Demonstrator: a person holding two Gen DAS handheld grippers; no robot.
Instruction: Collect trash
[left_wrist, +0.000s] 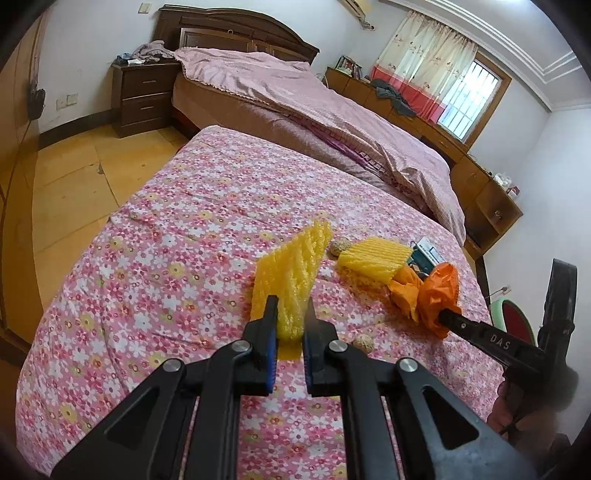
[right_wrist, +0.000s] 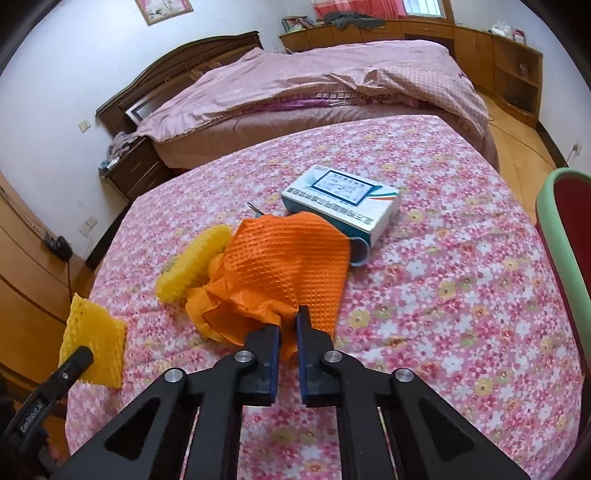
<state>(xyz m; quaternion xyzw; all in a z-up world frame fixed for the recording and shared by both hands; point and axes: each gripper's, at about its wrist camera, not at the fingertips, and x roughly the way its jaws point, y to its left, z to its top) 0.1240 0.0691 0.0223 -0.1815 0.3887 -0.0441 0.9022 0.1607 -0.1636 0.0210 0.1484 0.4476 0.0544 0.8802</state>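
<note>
A: Left side first. Left tool (left_wrist: 291, 314) is clenched on a yellow foam net (left_wrist: 291, 273); the net stands up from the floral cloth (left_wrist: 166, 258) between the pads, its far end tilted right.

B: Does it show in the right wrist view too?

A: Yes, far left there, same net (right_wrist: 96, 341) with the left tool's tip (right_wrist: 79, 356) on its near edge. The surface under the cloth could be a bench or a bed, can't tell.

B: Next going right?

A: Small round nut-like thing (left_wrist: 364, 344) just right of the left tool, lying on the cloth. Another one (left_wrist: 338, 246) farther off, beside the second foam net (left_wrist: 375, 260). That second net (right_wrist: 195, 262) lies flat and touches the orange bag.

B: And the orange bag?

A: Orange bag (right_wrist: 284, 266), crumpled, mid-scene. Right tool (right_wrist: 288, 325) is clamped on its near edge, pads pressing the plastic. In the left wrist view the right tool (left_wrist: 445, 314) comes in from the right with the bag (left_wrist: 432, 291) bunched at its tip.

B: Anything behind?

A: White and teal box (right_wrist: 341, 201), just beyond the bag, the bag overlapping its near left corner. The box (left_wrist: 424, 253) is mostly hidden in the left view.

B: Far right?

A: Red chair with green rim (right_wrist: 561, 236) at the right edge. Unmade pink bed (right_wrist: 314, 81) beyond the cloth, nightstand (left_wrist: 142, 96) far left.
</note>
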